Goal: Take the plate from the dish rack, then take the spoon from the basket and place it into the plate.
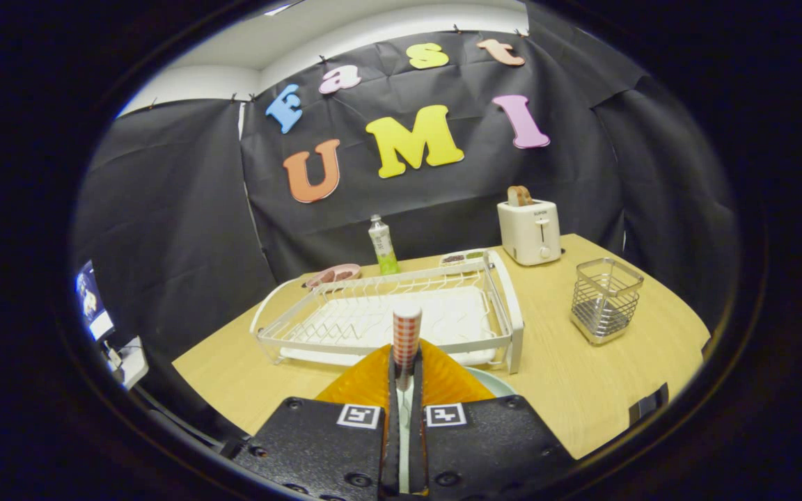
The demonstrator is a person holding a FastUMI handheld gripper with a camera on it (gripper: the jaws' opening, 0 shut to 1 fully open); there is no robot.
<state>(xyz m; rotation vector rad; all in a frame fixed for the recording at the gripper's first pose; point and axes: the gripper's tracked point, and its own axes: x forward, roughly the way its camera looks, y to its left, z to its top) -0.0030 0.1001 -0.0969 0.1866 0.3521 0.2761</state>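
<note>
The counter (568, 390) spreads across the lower middle of the frame. On it, the white dish rack (387, 316) sits at centre and looks bare of plates. To its right stands the wire basket (604, 299), which also appears empty. Behind, in the upper right of the counter, is a toaster (530, 231); a green bottle (383, 245) and a pink dish (333, 275) stand past the rack's far rail.

At the bottom centre the claw (406, 379) is clenched on the spoon (406, 334), whose checkered handle rises upright between the fingers. A pale plate (495, 381) rim peeks out just right of the fingers, in front of the rack.

By my reading, the last step is in hand: carrying the spoon. The next move calls for lowering it over the plate and releasing gently.
</note>
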